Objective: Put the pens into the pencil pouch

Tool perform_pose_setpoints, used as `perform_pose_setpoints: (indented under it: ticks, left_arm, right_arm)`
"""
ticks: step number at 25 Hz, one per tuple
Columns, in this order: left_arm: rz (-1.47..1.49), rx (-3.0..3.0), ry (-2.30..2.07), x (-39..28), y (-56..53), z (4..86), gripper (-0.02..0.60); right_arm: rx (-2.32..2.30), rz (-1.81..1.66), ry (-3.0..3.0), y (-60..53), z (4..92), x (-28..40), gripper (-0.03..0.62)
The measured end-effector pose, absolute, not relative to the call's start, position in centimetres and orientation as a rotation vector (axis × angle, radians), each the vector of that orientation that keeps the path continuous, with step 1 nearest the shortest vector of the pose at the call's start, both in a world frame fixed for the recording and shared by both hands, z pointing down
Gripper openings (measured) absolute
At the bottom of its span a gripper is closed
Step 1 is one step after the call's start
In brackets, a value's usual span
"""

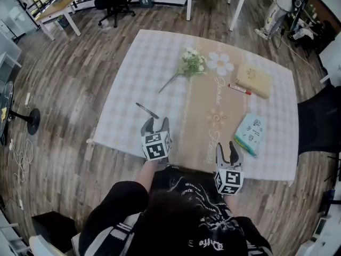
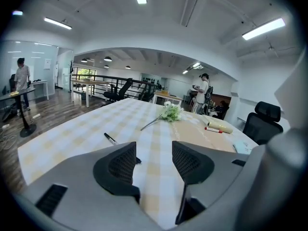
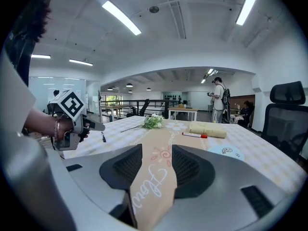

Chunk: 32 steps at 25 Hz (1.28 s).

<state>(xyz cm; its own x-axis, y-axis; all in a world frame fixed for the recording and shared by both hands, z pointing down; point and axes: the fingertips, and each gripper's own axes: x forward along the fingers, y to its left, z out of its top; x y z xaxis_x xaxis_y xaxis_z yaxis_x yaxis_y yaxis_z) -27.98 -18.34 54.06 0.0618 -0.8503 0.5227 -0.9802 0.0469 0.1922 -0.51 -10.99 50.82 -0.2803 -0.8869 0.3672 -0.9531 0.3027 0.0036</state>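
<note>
A black pen (image 1: 146, 110) lies on the checked cloth near the table's left front. My left gripper (image 1: 155, 126) is just short of it, open and empty. In the left gripper view the black pen (image 2: 110, 138) lies ahead of the left gripper (image 2: 154, 158), partly hidden behind the left jaw. A red-capped pen (image 1: 240, 89) rests beside the yellow pencil pouch (image 1: 254, 79) at the far right. My right gripper (image 1: 229, 151) hovers open over the front edge, empty (image 3: 157, 165). The red-capped pen (image 3: 194, 135) and pencil pouch (image 3: 207, 129) lie well beyond it.
A sprig of white flowers (image 1: 189, 65) lies mid-table by a brown runner (image 1: 213, 116). A mint-green printed packet (image 1: 250, 134) sits at the right front. A black office chair (image 1: 319, 121) stands at the table's right; people stand far off in the room.
</note>
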Motion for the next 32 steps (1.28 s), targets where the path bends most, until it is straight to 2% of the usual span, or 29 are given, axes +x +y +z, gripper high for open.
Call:
perform_pose_setpoints:
  ticks: [12, 25, 32]
  left_arm:
    - [0.342, 1.510, -1.909, -30.2, -23.4, 58.2, 0.253]
    - [0.494, 1.274, -1.942, -33.3, -23.5, 62.0, 0.256]
    - [0.535, 1.223, -1.952, -33.5, -23.4, 61.8, 0.220]
  right_arm:
    - [1.641, 0.304, -2.247, -14.4, 50.4, 3.8, 0.189]
    - [1.666, 0.328, -2.212, -15.5, 51.0, 8.4, 0.189]
    - [1.640, 0.326, -2.229, -16.7, 51.1, 8.6, 0.184]
